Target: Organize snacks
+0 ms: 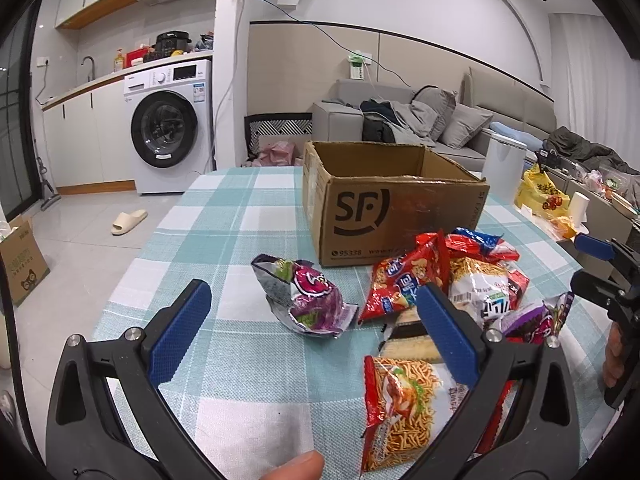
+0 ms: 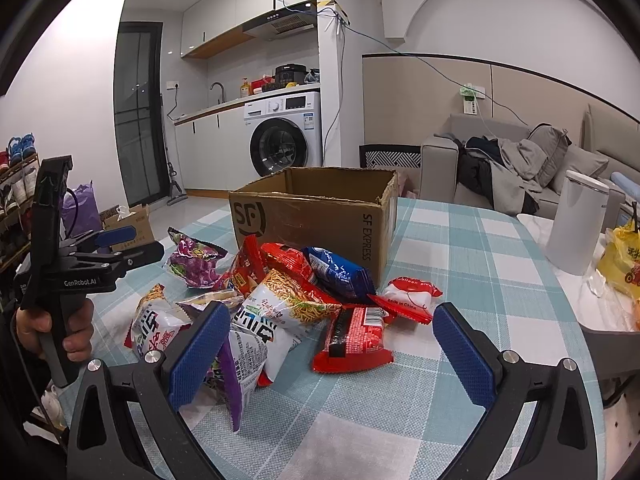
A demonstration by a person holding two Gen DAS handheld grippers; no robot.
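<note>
Checkered tablecloth (image 1: 224, 216) still buried in snack packets (image 2: 288, 304), cardboard box (image 1: 384, 208) looks empty so far; my left gripper (image 1: 312, 328) and right gripper (image 2: 328, 344) both gape wide, holding nothing.

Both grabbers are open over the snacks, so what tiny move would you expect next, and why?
Probably the left tool eases forward and closes on the purple bag: it lies alone between the open jaws, and the box behind looks empty.

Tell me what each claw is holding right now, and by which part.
Nothing is held. The left claw and the right claw are both open above the snack packets, gripping none.
</note>
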